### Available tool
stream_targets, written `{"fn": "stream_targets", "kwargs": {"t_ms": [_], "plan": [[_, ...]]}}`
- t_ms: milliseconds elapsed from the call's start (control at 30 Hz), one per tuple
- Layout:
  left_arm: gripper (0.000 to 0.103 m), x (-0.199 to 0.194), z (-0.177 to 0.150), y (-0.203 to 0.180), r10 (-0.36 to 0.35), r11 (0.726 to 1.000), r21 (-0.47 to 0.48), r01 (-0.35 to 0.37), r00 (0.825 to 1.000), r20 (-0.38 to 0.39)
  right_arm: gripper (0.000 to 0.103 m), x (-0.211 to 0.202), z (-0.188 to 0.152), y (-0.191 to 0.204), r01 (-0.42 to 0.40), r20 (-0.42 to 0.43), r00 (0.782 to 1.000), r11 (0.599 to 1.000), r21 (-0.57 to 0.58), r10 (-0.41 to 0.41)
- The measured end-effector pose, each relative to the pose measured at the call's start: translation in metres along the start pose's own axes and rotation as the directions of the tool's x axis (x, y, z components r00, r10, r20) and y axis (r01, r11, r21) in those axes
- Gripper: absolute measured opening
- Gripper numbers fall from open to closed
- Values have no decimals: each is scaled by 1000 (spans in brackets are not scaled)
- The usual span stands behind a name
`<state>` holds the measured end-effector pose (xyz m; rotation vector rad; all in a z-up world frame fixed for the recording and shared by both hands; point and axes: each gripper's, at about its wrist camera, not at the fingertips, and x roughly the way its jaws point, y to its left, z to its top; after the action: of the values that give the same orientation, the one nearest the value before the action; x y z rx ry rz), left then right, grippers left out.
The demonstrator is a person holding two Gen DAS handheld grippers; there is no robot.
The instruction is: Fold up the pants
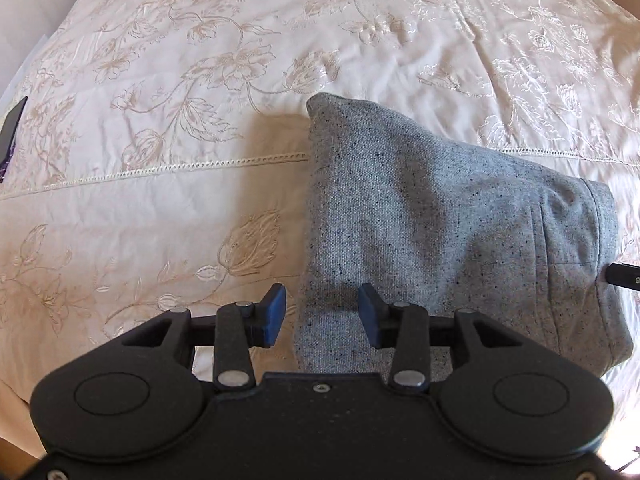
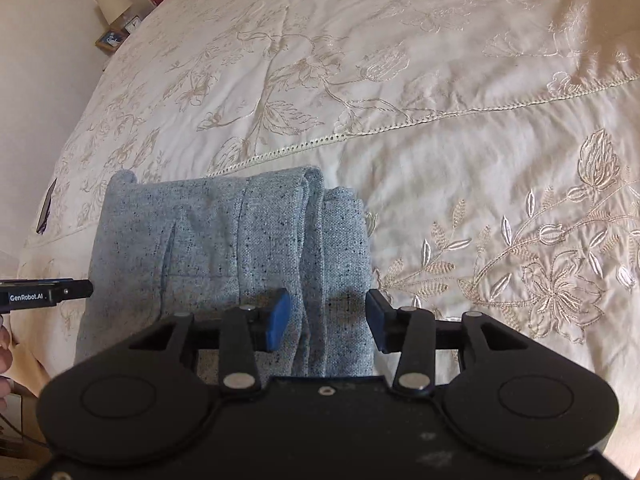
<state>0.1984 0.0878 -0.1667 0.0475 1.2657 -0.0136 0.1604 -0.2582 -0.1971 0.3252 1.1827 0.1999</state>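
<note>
The grey speckled pants lie folded into a compact bundle on the cream embroidered bedspread. My left gripper hovers over the bundle's near left edge, its blue pads apart, with one pad over the bedspread and the other over the cloth. In the right wrist view the same pants show stacked folds along their right side. My right gripper stands open above those folds, with cloth seen between the pads but not pinched. The tip of the other gripper shows at the left edge.
The bedspread stretches wide around the pants. A dark flat object lies at the bed's left edge. A lamp and small items stand on a bedside table at the far left. Part of a hand shows at the left border.
</note>
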Motion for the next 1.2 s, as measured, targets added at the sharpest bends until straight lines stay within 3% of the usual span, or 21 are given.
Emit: {"fn": "stream_targets", "kwargs": {"t_ms": [133, 267, 433, 567, 733, 1033, 1200], "plan": [[52, 23, -3, -9, 22, 999, 41, -21, 999, -40, 52, 19, 6, -13, -19, -41, 999, 997, 81, 22], [54, 29, -4, -8, 25, 1000, 16, -24, 998, -58, 53, 15, 9, -17, -40, -52, 998, 996, 80, 44], [71, 41, -8, -3, 56, 998, 3, -56, 996, -64, 53, 11, 11, -27, -42, -43, 998, 998, 52, 44], [93, 48, -9, 9, 64, 997, -30, -66, 996, -69, 54, 17, 13, -44, -90, -73, 993, 993, 79, 96], [102, 54, -10, 28, 10, 993, -114, -20, 996, -85, 56, 27, 17, -52, -135, -110, 983, 986, 99, 145], [103, 57, -9, 29, 1, 988, -152, -17, 994, -107, 65, 37, 19, -55, -162, -107, 978, 974, 160, 180], [103, 61, -8, 32, -6, 985, -169, -13, 994, -109, 66, 41, 19, -67, -243, -65, 960, 928, 282, 272]]}}
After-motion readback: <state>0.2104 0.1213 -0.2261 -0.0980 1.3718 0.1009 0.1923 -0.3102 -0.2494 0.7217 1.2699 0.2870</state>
